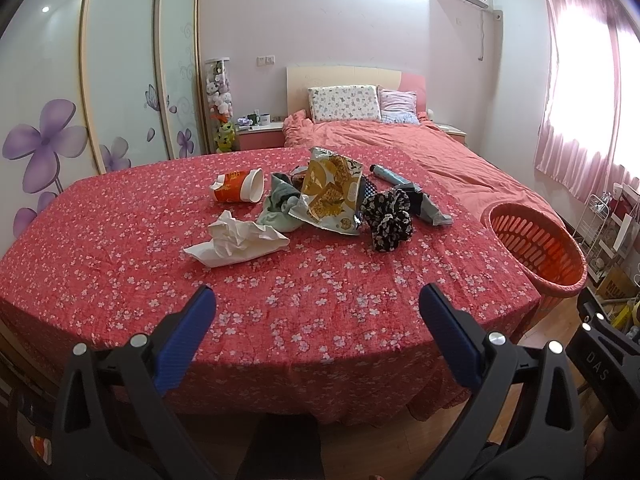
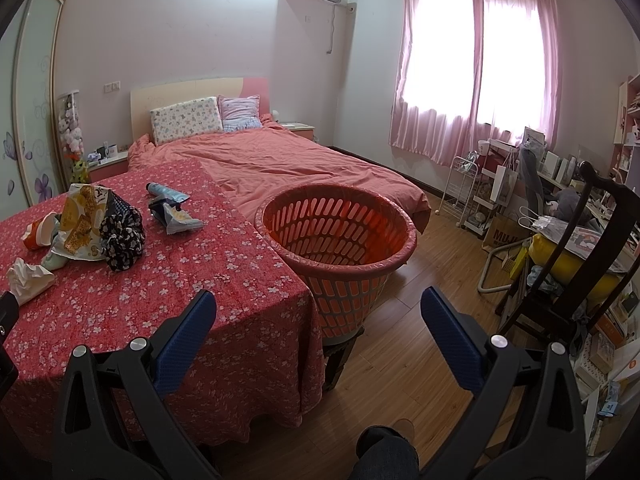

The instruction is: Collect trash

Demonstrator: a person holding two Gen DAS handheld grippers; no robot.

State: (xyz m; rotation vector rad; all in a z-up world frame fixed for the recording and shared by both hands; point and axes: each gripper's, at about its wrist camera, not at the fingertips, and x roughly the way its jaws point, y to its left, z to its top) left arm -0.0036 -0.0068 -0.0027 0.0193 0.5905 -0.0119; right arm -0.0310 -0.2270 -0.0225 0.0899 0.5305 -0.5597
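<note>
Both the left gripper (image 1: 318, 300) and right gripper (image 2: 318, 300) gape wide and empty, short of the crumpled tissue (image 1: 236, 240), snack bag (image 1: 330, 194) and orange basket (image 2: 340, 224).

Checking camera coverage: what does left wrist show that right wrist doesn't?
Left wrist only: the wardrobe doors with purple flowers, nearly the whole tablecloth. Right wrist only: the curtained window, wooden chair, cluttered shelves, full basket. Both: trash pile with snack bag, crumpled tissue, paper cup, the bed, and each open hand-held gripper.
</note>
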